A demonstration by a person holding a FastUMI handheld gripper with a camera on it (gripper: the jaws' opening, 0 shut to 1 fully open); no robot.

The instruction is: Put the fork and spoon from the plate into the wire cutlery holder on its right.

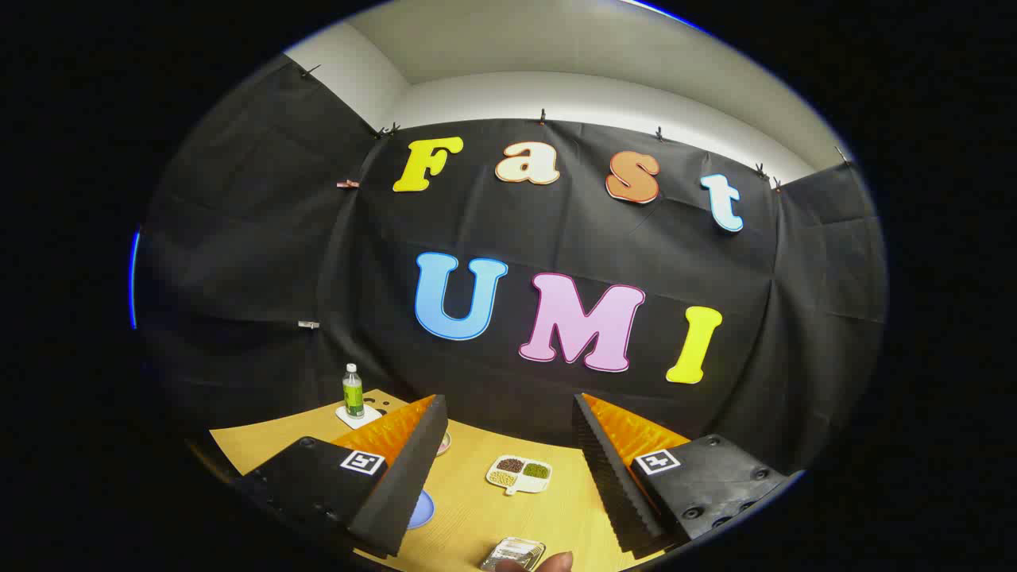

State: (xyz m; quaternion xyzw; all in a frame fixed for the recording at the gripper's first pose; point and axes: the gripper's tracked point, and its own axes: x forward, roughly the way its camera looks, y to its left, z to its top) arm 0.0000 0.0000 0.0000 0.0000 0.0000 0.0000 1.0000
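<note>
Hovering above a light wooden table, the hand-held gripper has its fingers spread wide, pinching nothing. Between them lies a white sectioned dish — three compartments of dark, pale and green grains. A green-labelled plastic bottle stands beyond the left finger. Fork, spoon and holder cannot be made out.

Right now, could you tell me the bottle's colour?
Green with a white cap, in the gripper view: bottle.

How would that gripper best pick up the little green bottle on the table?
By its body, from the side. The bottle stands upright on a white coaster, beyond the open gripper, so the fingers could close across its round sides below the cap.
</note>
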